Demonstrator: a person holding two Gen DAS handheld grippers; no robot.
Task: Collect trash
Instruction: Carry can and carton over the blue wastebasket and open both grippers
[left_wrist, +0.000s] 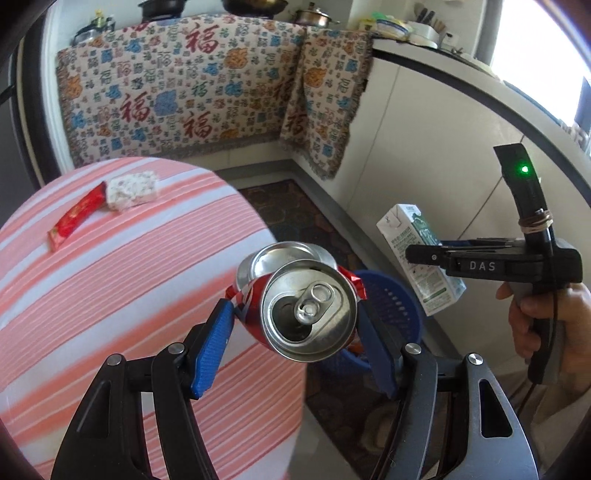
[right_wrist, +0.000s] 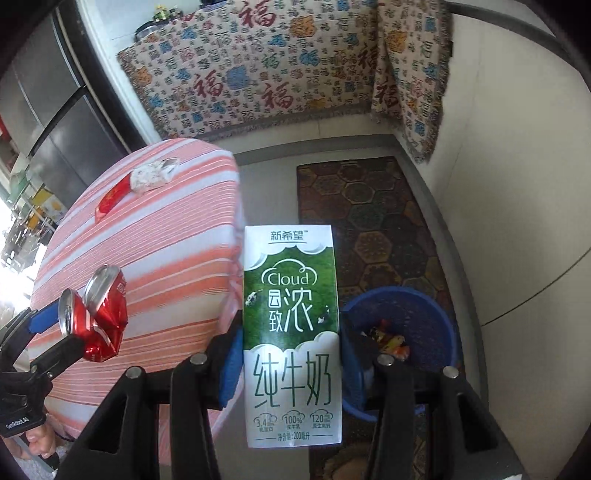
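Observation:
My left gripper (left_wrist: 295, 314) is shut on a crushed red soda can (left_wrist: 308, 314), held at the edge of the striped table (left_wrist: 110, 295); the can also shows in the right wrist view (right_wrist: 99, 314). My right gripper (right_wrist: 291, 339) is shut on a green and white milk carton (right_wrist: 291, 332), held upright in the air beside the table; the carton also shows in the left wrist view (left_wrist: 424, 258). A blue bin (right_wrist: 424, 317) stands on the floor below right, with wrappers inside. A red wrapper (left_wrist: 77, 218) and a white speckled packet (left_wrist: 133, 190) lie on the table's far side.
A dark patterned rug (right_wrist: 369, 214) covers the floor by the bin. A patterned cloth (left_wrist: 203, 92) drapes the counter behind, with pots on top. A white cabinet wall (left_wrist: 424, 147) runs along the right. A dark fridge (right_wrist: 55, 122) stands at the left.

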